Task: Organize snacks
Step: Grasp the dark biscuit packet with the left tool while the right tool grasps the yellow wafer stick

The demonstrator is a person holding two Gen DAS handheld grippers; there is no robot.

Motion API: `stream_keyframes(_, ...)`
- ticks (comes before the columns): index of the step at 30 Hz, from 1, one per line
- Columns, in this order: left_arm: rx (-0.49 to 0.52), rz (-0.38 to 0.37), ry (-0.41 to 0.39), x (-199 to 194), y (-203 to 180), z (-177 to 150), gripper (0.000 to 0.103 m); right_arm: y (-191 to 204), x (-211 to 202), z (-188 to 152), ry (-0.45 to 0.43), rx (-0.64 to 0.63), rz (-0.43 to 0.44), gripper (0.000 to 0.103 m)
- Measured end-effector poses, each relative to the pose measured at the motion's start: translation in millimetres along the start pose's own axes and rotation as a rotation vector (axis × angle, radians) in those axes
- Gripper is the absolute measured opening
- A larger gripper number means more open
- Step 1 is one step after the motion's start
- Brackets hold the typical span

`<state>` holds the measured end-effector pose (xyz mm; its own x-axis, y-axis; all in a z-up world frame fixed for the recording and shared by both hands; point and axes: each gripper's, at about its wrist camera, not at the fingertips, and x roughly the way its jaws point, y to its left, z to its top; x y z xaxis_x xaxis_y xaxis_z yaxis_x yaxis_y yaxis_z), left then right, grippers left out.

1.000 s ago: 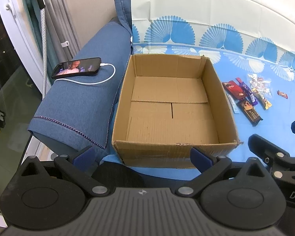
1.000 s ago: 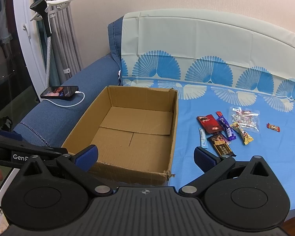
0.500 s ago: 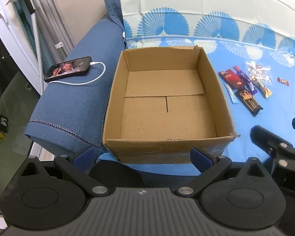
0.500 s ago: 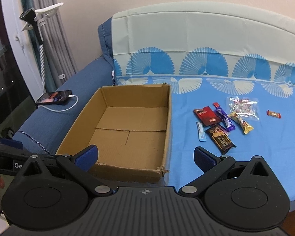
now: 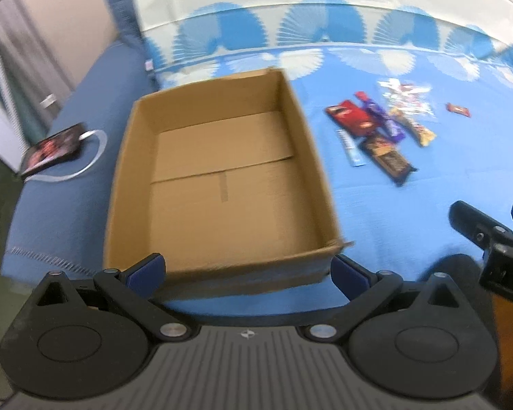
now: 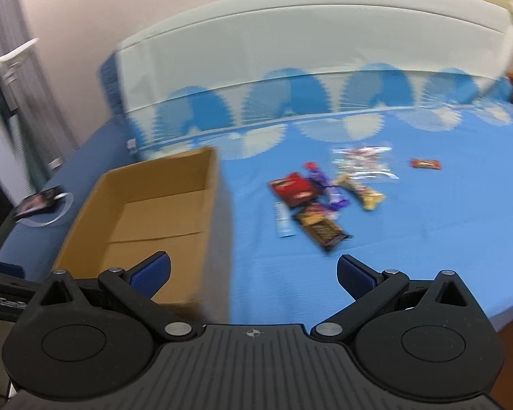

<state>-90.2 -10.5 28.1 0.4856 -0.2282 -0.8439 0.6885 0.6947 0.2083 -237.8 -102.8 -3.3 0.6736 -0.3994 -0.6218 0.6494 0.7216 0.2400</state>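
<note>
Both our left gripper (image 5: 246, 270) and right gripper (image 6: 253, 271) are wide open holding nothing, and rushing ahead, we could scatter the shiny snack packets (image 6: 321, 198) away from the empty brown cardboard box (image 5: 222, 177).

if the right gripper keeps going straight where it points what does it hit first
Probably the bare blue sheet, just short of the snack pile. The right gripper is open and empty; blur makes depth uncertain.

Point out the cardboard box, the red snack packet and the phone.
cardboard box (image 5: 222, 184), left wrist view, bare inside floor.
red snack packet (image 6: 292, 188), right wrist view, middle of wrapper.
phone (image 5: 51, 148), left wrist view, lit screen.
</note>
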Motion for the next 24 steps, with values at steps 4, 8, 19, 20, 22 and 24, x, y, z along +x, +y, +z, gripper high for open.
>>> stream_keyframes(4, 0.038, -0.039, 0.016, 15, -34, 24, 0.103, -48, 6, 1, -0.004, 0.091, -0.104, 0.103)
stream_keyframes(8, 0.034, -0.096, 0.052, 34, -62, 49, 0.103, -96, 16, -2, 0.005, 0.178, -0.191, 0.103)
stream_keyframes(19, 0.016, -0.137, 0.206, 152, -151, 127, 0.103, -186, 85, 23, 0.028, 0.174, -0.312, 0.103)
stream_keyframes(20, -0.005, -0.143, 0.229, 166, -158, 133, 0.103, -191, 93, 27, 0.033, 0.167, -0.311, 0.103)
stream_keyframes(22, -0.053, -0.155, 0.27, 190, -167, 144, 0.103, -200, 110, 33, 0.044, 0.15, -0.306, 0.103)
stream_keyframes(24, -0.09, -0.166, 0.306, 216, -177, 154, 0.103, -208, 130, 40, 0.058, 0.13, -0.291, 0.103)
